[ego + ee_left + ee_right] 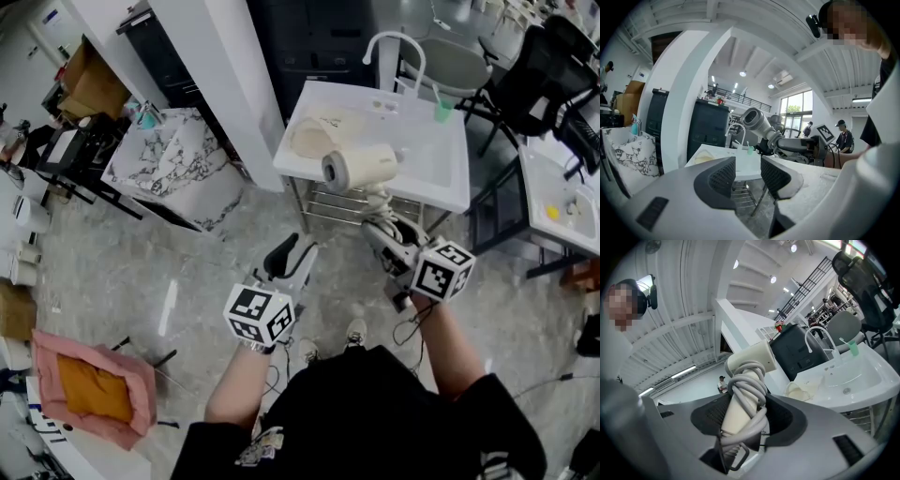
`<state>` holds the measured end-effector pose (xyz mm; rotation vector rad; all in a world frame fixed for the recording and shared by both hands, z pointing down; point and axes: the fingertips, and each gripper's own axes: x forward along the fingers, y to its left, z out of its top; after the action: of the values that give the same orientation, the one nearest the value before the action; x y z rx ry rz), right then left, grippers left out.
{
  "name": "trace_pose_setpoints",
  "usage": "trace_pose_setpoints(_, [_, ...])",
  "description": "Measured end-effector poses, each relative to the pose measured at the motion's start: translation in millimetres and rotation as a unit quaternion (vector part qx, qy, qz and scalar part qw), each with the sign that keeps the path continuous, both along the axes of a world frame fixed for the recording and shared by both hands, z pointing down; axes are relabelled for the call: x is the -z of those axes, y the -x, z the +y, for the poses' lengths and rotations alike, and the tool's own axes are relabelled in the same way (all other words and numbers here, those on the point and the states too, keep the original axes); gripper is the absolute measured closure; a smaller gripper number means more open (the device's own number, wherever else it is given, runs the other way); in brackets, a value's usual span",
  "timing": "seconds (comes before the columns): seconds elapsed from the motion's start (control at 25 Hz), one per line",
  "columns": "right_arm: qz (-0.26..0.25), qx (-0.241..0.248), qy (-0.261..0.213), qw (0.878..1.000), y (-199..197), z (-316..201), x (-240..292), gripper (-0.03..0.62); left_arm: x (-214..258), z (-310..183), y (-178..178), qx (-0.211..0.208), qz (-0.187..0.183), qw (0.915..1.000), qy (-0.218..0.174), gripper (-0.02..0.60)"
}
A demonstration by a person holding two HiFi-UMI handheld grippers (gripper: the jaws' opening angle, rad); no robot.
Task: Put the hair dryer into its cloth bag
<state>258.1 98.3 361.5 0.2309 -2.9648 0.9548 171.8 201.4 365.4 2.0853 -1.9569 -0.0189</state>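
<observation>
One-handed: clamps right fingers (782, 418) round cream plastic hair dryer (752, 357), with left fingers (723, 178) apart, free for beige cloth bag (314, 136).

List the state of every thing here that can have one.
Cream plastic hair dryer: gripped by its handle, grey cord wound round it.
Cream cloth bag: lying slack on the white sink.
Left gripper: open, empty.
Right gripper: shut on the hair dryer.

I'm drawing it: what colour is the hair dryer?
The hair dryer is cream, its cord grey; clearest in the right gripper view.
</observation>
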Motion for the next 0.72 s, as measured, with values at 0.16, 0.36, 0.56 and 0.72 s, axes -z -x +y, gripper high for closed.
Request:
trace_pose_setpoints(0.16, [0.0,0.005,0.0,1.0,-4.7,-16.8,-0.5,0.368,2.0,-14.2,-4.7,0.007,-0.002,1.0,0.0,0.426])
trace_pose_setpoints(0.36, [0.001,0.013,-0.002,1.0,-8.3,-35.4,-2.7,0.368,2.1,-30.3,-9.8,0.016,-0.006,0.9999,0.001,0.426])
trace_pose_setpoints(0.56, [0.007,0.018,-0.007,1.0,-11.4,-49.4,-6.1,0.368,1.2,-41.5,-12.6,0.023,-0.008,0.9997,0.004,0.426])
trace_pose_setpoints(0.72, [0.009,0.019,-0.012,1.0,-8.3,-58.6,-8.7,0.368,-0.1,-49.2,-8.5,0.025,-0.009,0.9996,0.004,0.426])
